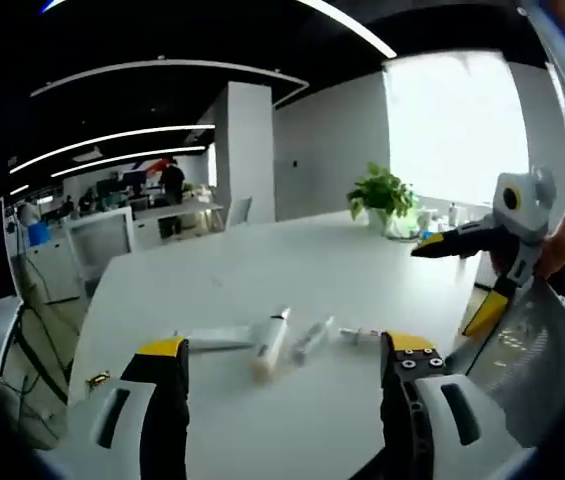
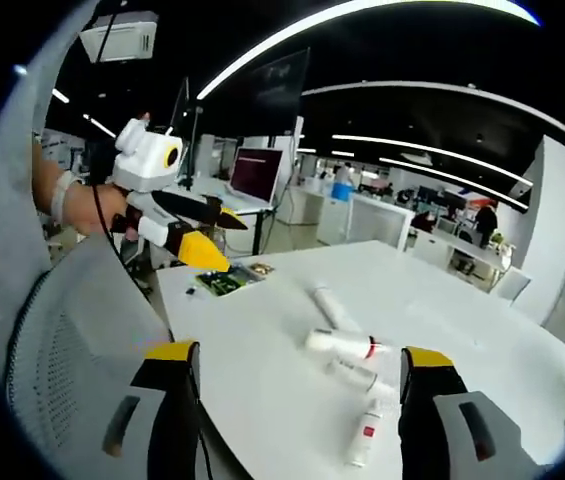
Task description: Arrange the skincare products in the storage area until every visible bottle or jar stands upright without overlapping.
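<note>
left tool [image 1: 284, 372] jaws apart | right tool [image 2: 300, 378] jaws apart | bottles [image 2: 340, 345] lying flat

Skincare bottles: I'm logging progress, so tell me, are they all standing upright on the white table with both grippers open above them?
Not upright. The skincare bottles lie on their sides on the white table, as the right gripper view shows. The left gripper and right gripper are open and hold nothing.

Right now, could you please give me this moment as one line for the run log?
white table: four white skincare tubes lying flat, none upright | left gripper: open, empty | right gripper: open, empty | stage: nothing grasped yet
</note>
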